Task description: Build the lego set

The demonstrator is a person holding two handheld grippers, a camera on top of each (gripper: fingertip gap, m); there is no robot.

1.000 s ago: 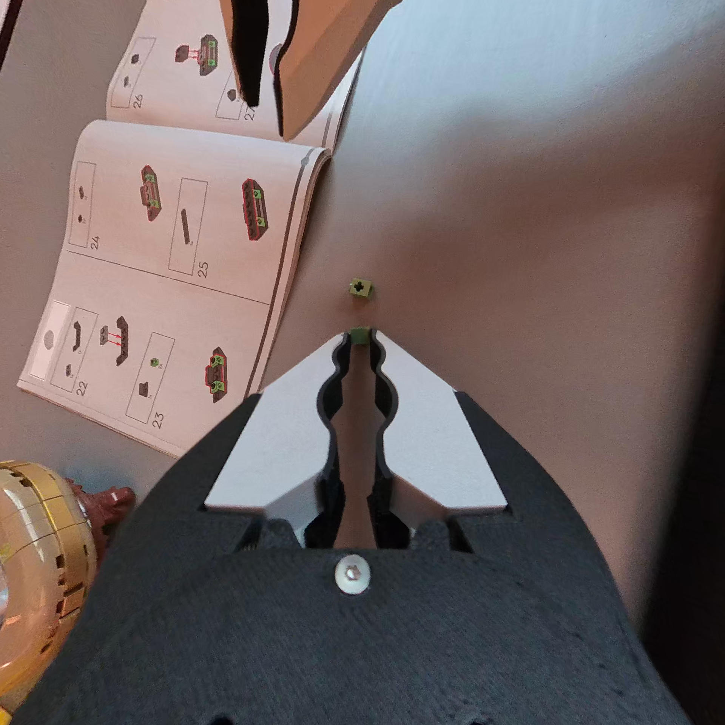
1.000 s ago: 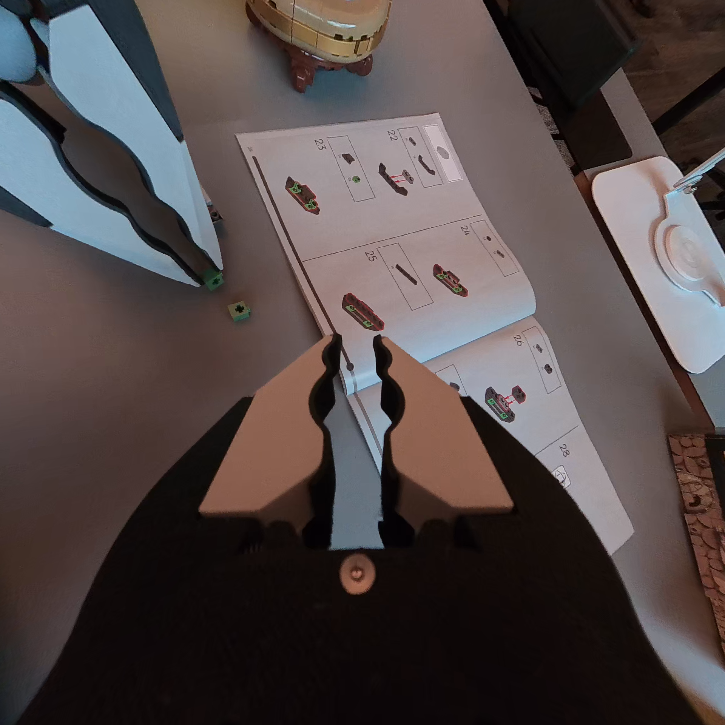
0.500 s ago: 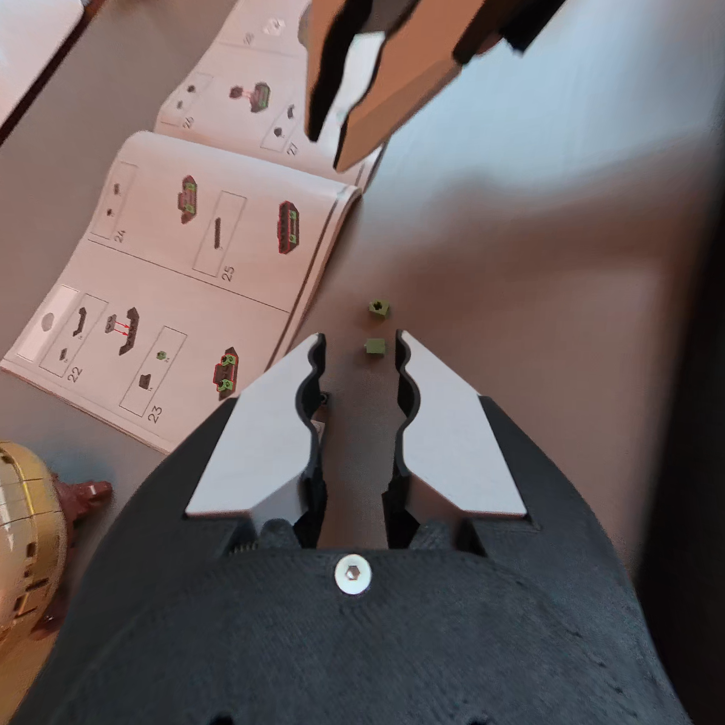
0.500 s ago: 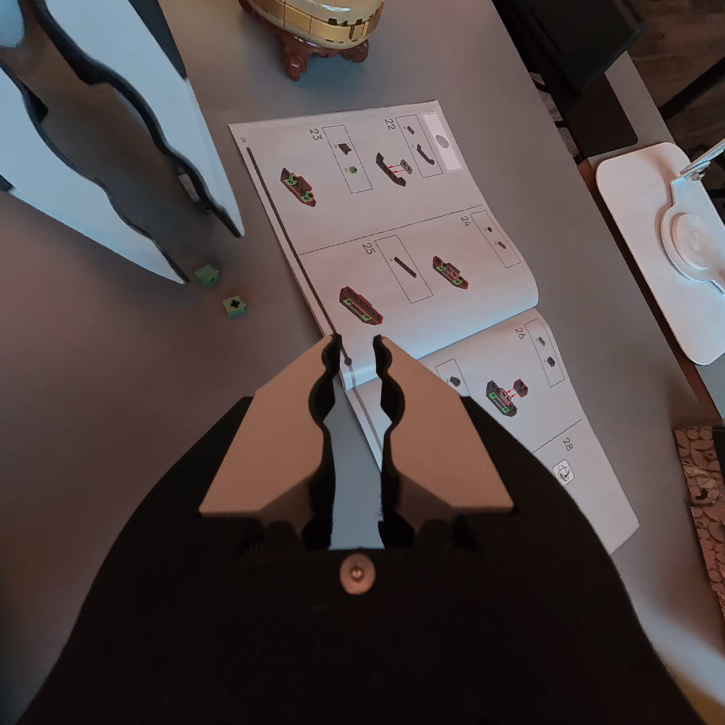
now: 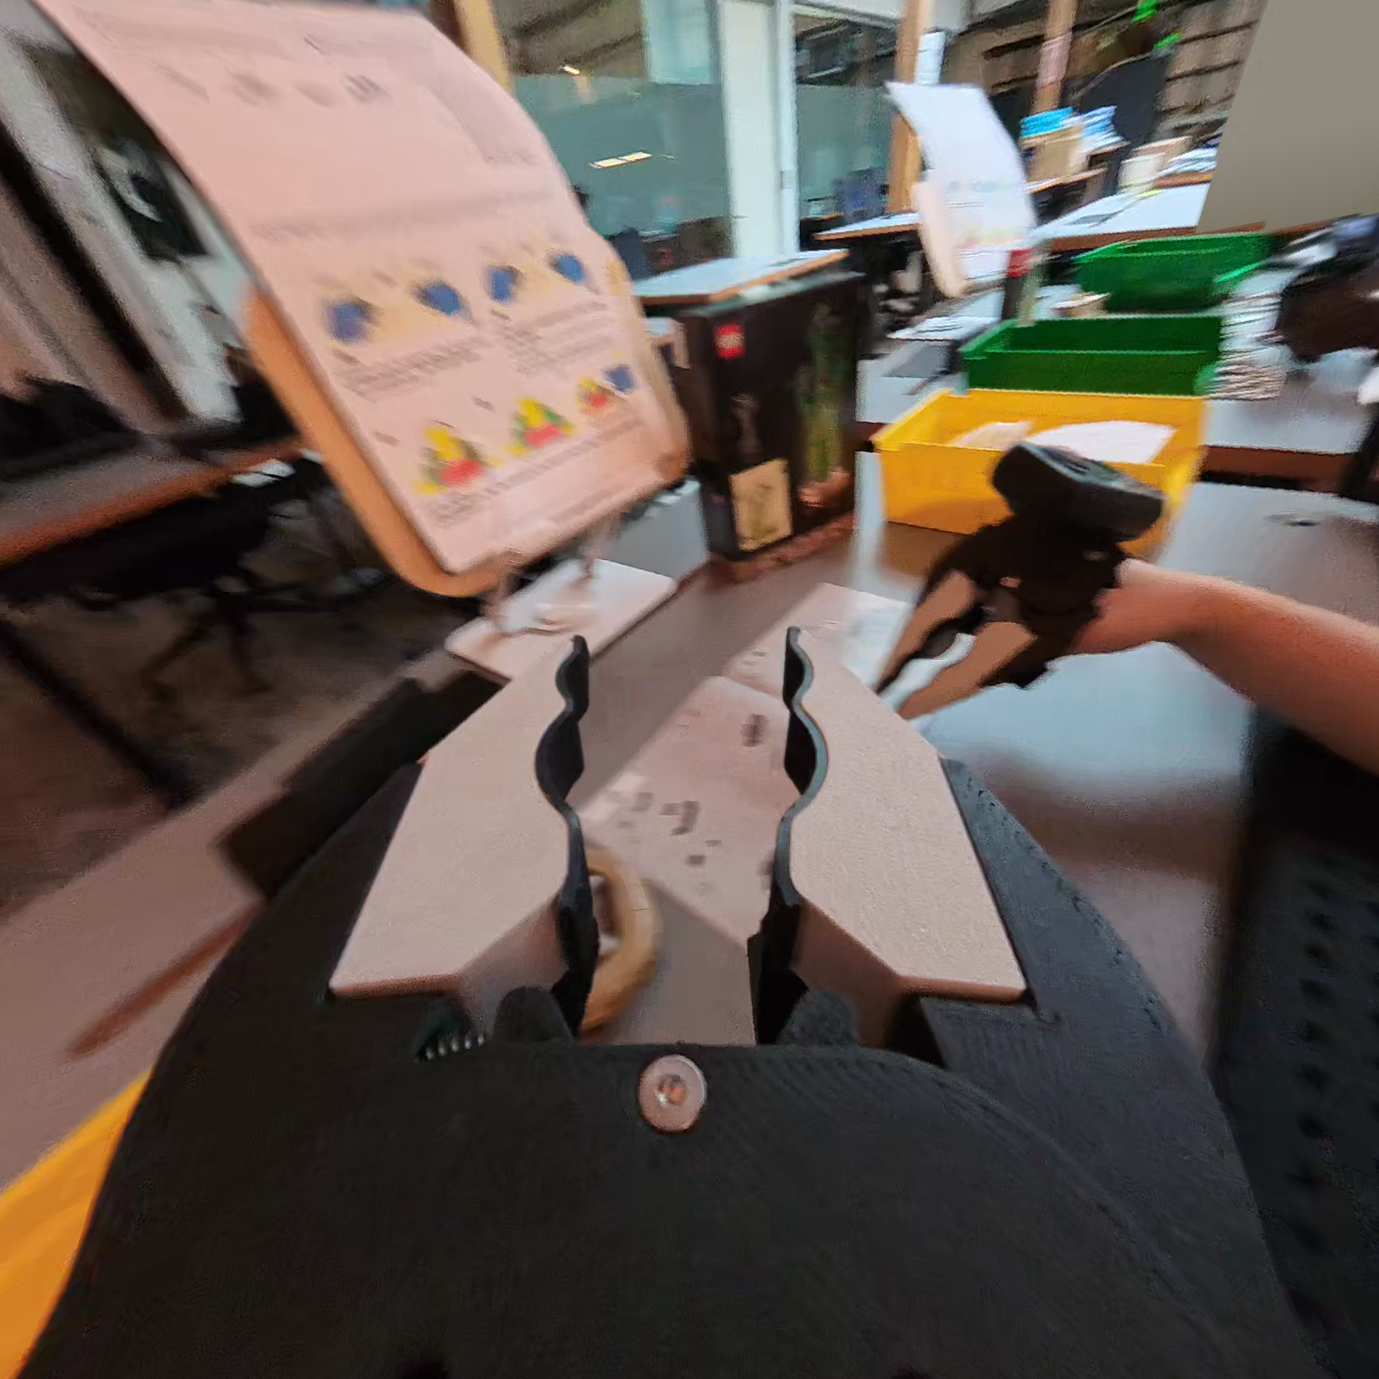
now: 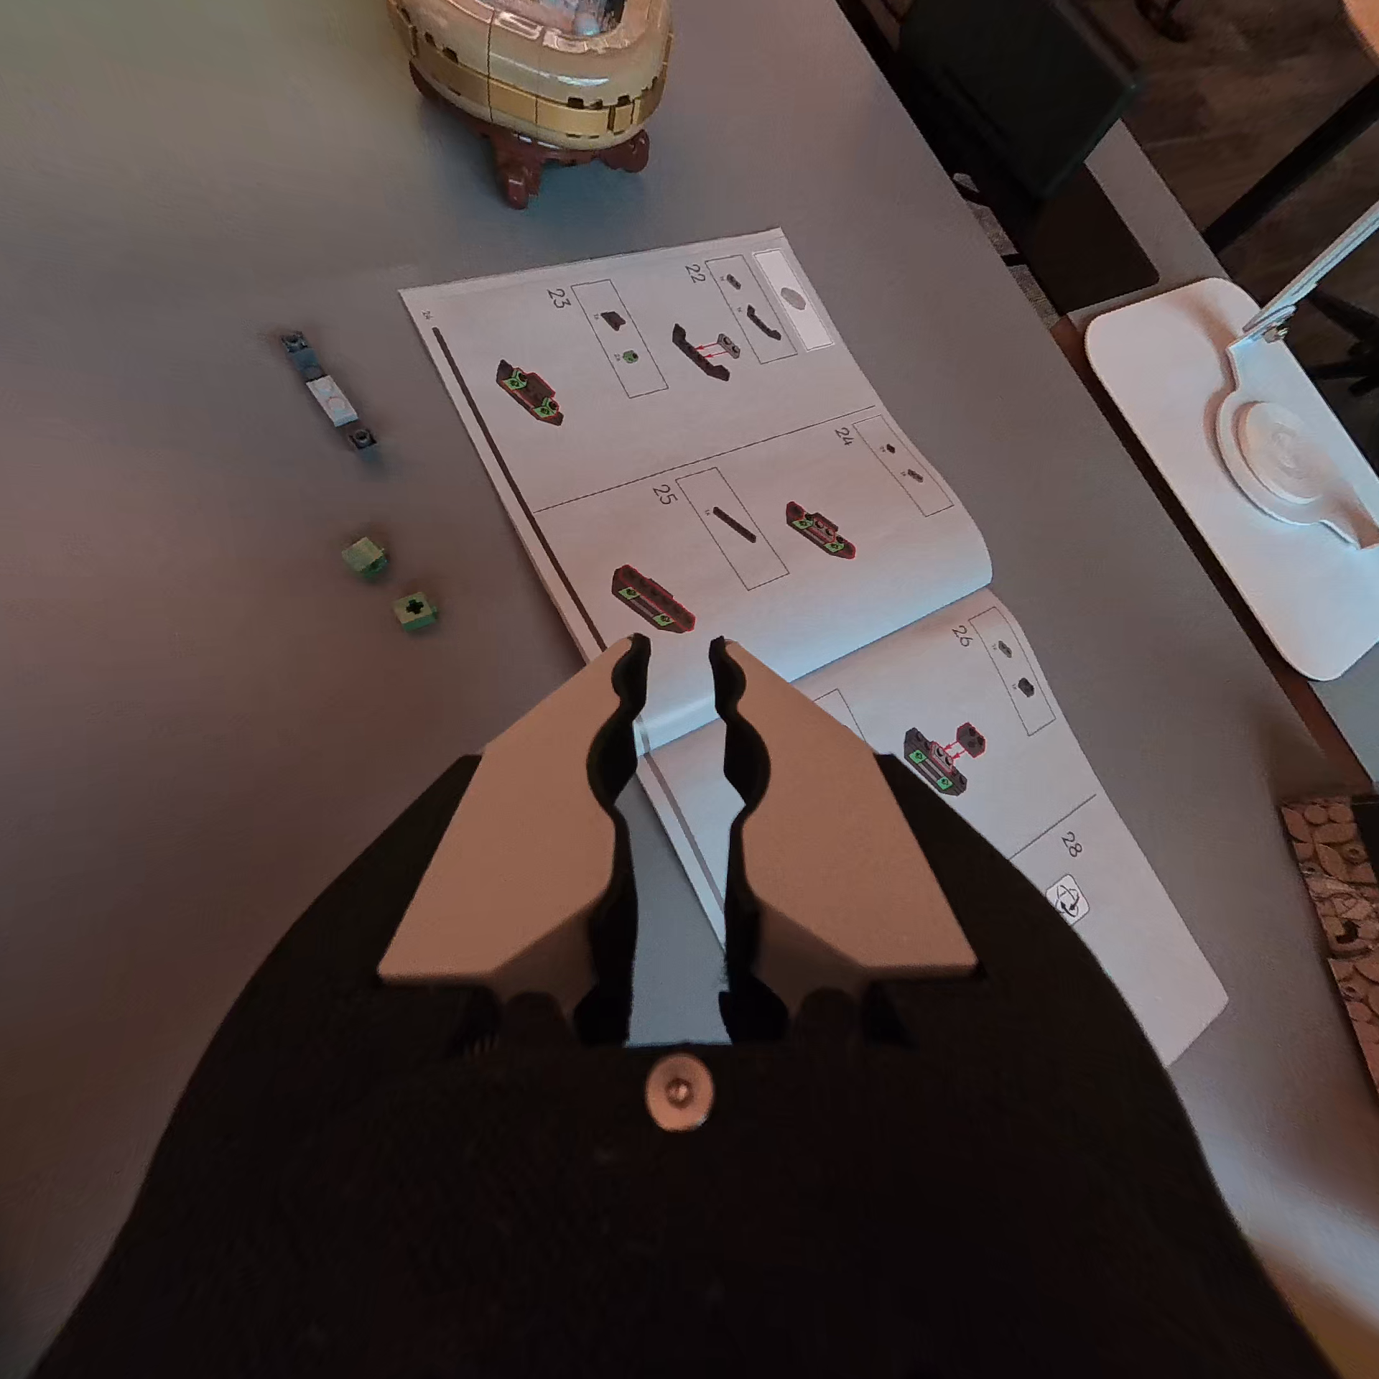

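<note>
Two green bricks (image 6: 388,582) lie on the grey table (image 6: 186,746) beside the booklet (image 6: 746,448).

On my feed: a grey worktop (image 6: 186,746) bearing an open instruction booklet (image 6: 746,463), two small green bricks (image 6: 365,557) (image 6: 416,612) near its left edge, a slim grey-and-white brick strip (image 6: 329,390) beyond, and a gold model (image 6: 537,67) on brown feet.
</note>
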